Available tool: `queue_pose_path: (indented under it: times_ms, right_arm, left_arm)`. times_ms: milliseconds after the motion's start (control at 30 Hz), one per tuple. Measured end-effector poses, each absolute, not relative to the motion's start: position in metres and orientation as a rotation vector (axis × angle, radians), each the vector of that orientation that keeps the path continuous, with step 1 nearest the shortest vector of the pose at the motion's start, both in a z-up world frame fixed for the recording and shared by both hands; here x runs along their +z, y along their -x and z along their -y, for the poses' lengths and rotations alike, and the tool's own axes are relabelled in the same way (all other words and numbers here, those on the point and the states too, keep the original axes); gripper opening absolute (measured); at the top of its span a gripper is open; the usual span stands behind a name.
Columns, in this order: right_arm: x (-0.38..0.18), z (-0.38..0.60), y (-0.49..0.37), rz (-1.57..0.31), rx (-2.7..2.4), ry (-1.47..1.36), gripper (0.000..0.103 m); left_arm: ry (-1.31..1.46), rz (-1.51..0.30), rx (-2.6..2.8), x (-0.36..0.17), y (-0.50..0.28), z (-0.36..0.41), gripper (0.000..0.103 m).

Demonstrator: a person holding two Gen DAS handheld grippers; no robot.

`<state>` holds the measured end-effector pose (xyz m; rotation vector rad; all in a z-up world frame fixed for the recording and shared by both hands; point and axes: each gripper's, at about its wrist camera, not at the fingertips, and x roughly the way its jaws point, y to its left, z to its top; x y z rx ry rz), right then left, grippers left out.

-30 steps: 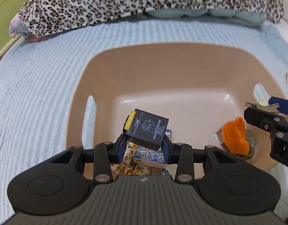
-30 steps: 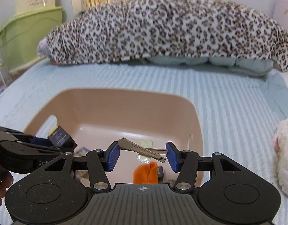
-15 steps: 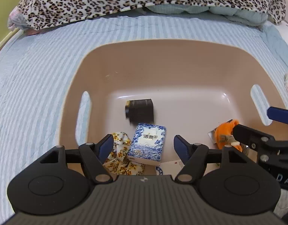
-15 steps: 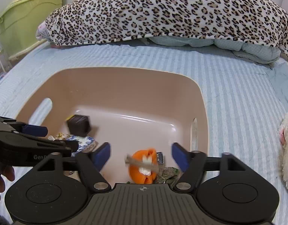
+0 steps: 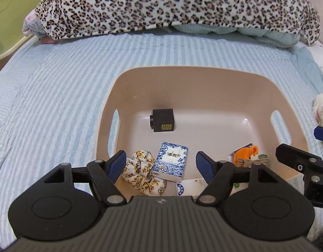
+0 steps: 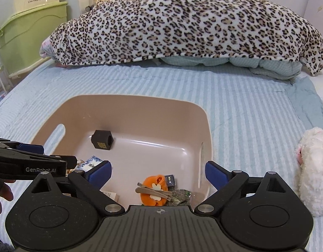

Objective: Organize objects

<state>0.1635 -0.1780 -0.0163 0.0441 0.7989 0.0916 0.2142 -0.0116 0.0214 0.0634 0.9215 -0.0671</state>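
Above the near rim of the bin [image 5: 203, 73], both grippers hang with jaws spread and empty. Left gripper [image 5: 161, 162] sits over the tissue pack [image 5: 169, 164], whose long axis runs away from the jaws, scrunchie [image 5: 143, 173] touching its left side. Black box [image 5: 163, 120] lies farther in, alone, floor open around it. Right gripper [image 6: 157, 173] is over the orange toy [image 6: 154, 191] and clip [image 6: 153, 192]. Outside the bin, only a plush [image 6: 314, 172] lies just right of it, nearer the right gripper.

A leopard-print blanket [image 6: 182, 25] fills the upper frame over a pale green quilt [image 6: 266, 65]. The striped blue bedsheet [image 5: 56, 96] spreads below; a green storage bin [image 6: 29, 35] stands upper left.
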Motion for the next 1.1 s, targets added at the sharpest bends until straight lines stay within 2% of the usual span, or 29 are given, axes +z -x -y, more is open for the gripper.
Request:
queue_pose_path:
  times_ms: [433,1100]
  right_arm:
    - [0.001,0.186,-0.114,-0.745,0.079,-0.019,0.098]
    - [0.023,0.182,-0.032,-0.741,0.116,0.005,0.099]
  left_arm:
    - [-0.069,-0.825,-0.047,0.049,-0.156,0.004,0.074]
    - [-0.083,-0.803,-0.070,0.055,-0.063,0.005,0.074]
